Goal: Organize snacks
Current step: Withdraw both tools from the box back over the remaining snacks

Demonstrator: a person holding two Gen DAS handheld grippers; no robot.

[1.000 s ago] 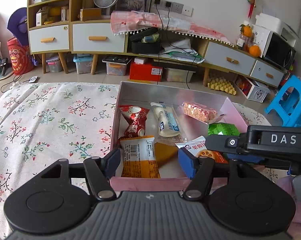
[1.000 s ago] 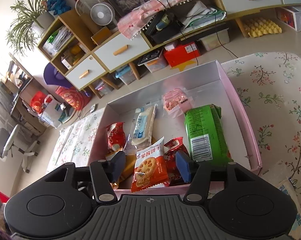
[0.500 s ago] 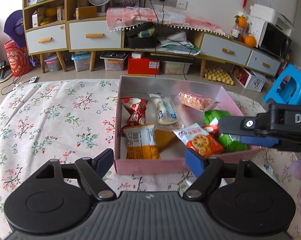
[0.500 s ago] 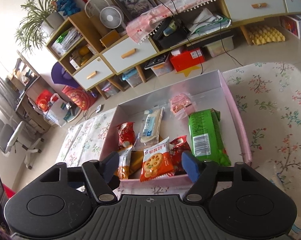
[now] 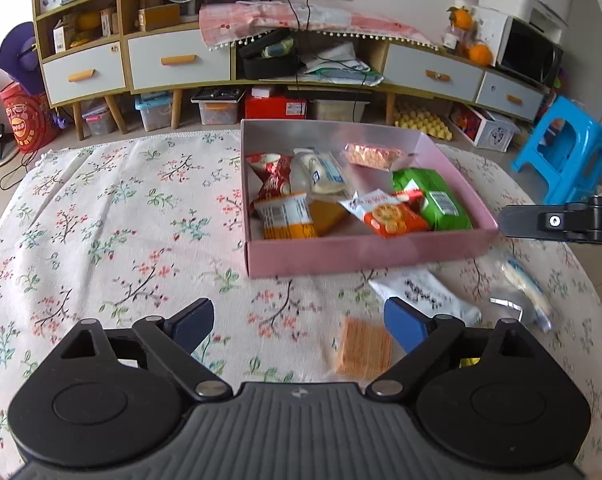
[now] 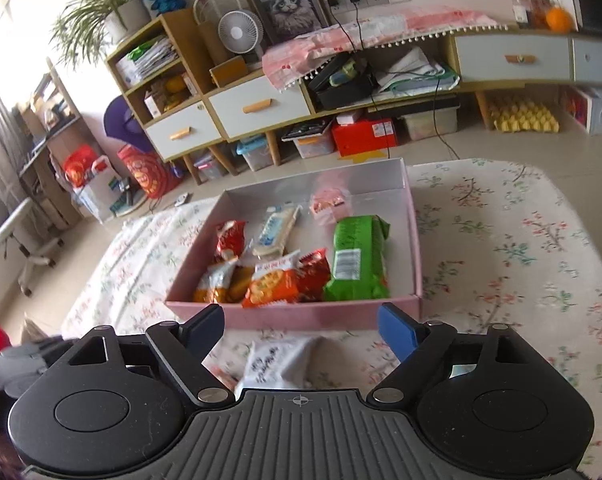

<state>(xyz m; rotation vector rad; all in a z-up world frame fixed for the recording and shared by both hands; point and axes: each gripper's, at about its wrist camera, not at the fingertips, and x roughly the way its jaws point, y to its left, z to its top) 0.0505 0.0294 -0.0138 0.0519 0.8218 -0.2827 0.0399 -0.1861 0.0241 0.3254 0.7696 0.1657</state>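
Both grippers hang empty before the shallow pink cardboard box (image 5: 365, 254) on the floral-clothed table (image 5: 113, 216). The left gripper (image 5: 299, 322) and right gripper (image 6: 301, 328) have just been opening and gape wide. Snack packets fill the box; a white printed packet (image 5: 425, 296) and orange cracker pack (image 5: 363, 346) lie just outside.

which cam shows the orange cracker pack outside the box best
The left wrist view: the orange cracker pack lies whole, if a little blurred, on the flowered cloth in front of the pink box. The right wrist view shows at most a blurred orange sliver beside the white packet, behind the tongs' left arm.
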